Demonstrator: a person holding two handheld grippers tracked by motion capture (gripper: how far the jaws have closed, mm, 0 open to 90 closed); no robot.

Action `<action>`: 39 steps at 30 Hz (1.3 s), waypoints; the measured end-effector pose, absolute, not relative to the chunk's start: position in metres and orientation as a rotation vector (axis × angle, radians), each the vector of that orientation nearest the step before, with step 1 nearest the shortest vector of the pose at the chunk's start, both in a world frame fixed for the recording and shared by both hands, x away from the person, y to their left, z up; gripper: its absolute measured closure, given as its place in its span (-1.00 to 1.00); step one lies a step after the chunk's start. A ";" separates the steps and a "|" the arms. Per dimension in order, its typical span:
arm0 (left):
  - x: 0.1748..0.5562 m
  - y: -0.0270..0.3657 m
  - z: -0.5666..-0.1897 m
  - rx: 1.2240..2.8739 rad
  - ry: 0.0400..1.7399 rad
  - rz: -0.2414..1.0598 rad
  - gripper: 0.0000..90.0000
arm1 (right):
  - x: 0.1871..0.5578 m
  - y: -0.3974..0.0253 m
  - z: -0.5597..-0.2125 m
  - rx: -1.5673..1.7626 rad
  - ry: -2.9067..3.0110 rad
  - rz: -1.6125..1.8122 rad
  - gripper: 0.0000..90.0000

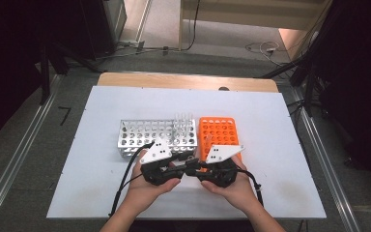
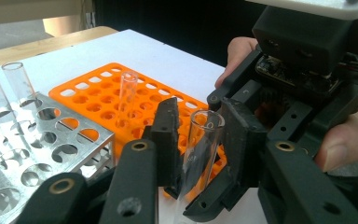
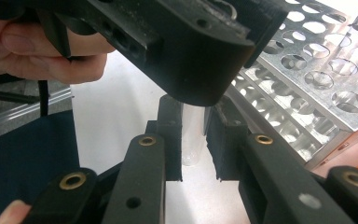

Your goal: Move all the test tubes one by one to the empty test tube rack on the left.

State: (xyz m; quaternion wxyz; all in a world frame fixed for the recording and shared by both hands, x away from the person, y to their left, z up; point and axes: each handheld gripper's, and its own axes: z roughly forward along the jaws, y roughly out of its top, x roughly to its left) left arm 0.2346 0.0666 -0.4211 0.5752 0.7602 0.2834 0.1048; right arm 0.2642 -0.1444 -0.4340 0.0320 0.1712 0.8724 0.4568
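The orange rack (image 2: 103, 97) holds one glass tube (image 2: 127, 93); both claws, left claw (image 2: 196, 144) and right claw (image 3: 192, 140), grip another test tube (image 2: 200, 144) (upright) at 6 o'clock.

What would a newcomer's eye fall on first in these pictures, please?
Probably the two hand-held grippers, the left gripper and the right gripper, meeting at the near middle of the white table with a clear glass test tube between their jaws. Next, the bright orange tube rack, right beside the metal tube rack behind them.
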 end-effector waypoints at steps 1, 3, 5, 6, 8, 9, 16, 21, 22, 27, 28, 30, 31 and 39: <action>0.235 0.066 -0.421 1.784 0.662 0.246 0.54 | 0.264 -0.144 -0.434 0.527 2.687 1.406 0.65; 0.235 0.066 -0.422 1.785 0.666 0.244 0.57 | 0.264 -0.144 -0.434 0.527 2.688 1.406 0.65; 0.235 0.066 -0.422 1.785 0.665 0.243 0.60 | 0.264 -0.144 -0.434 0.533 2.693 1.404 0.65; 0.235 0.066 -0.422 1.786 0.665 0.246 0.62 | 0.264 -0.144 -0.434 0.531 2.693 1.404 0.65; 0.235 0.066 -0.422 1.787 0.664 0.249 0.63 | 0.264 -0.144 -0.435 0.531 2.692 1.403 0.65; 0.235 0.066 -0.422 1.788 0.663 0.251 0.63 | 0.264 -0.144 -0.435 0.532 2.692 1.406 0.65; 0.234 0.066 -0.421 1.785 0.666 0.265 0.66 | 0.264 -0.144 -0.434 0.540 2.695 1.411 0.65; 0.235 0.066 -0.422 1.791 0.681 0.270 0.66 | 0.265 -0.144 -0.436 0.557 2.688 1.409 0.64; 0.236 0.067 -0.422 1.788 0.686 0.270 0.66 | 0.265 -0.144 -0.437 0.559 2.687 1.410 0.63; 0.237 0.071 -0.422 1.776 0.707 0.275 0.67 | 0.266 -0.145 -0.436 0.593 2.662 1.427 0.32; 0.238 0.072 -0.422 1.775 0.708 0.278 0.67 | 0.266 -0.145 -0.436 0.602 2.652 1.428 0.23; 0.238 0.074 -0.422 1.770 0.717 0.284 0.67 | 0.268 -0.146 -0.436 0.615 2.639 1.432 0.05; 0.239 0.075 -0.422 1.769 0.721 0.287 0.67 | 0.268 -0.147 -0.436 0.619 2.632 1.437 -0.02; 0.241 0.080 -0.422 1.756 0.744 0.294 0.67 | 0.269 -0.153 -0.434 0.636 2.579 1.448 -0.53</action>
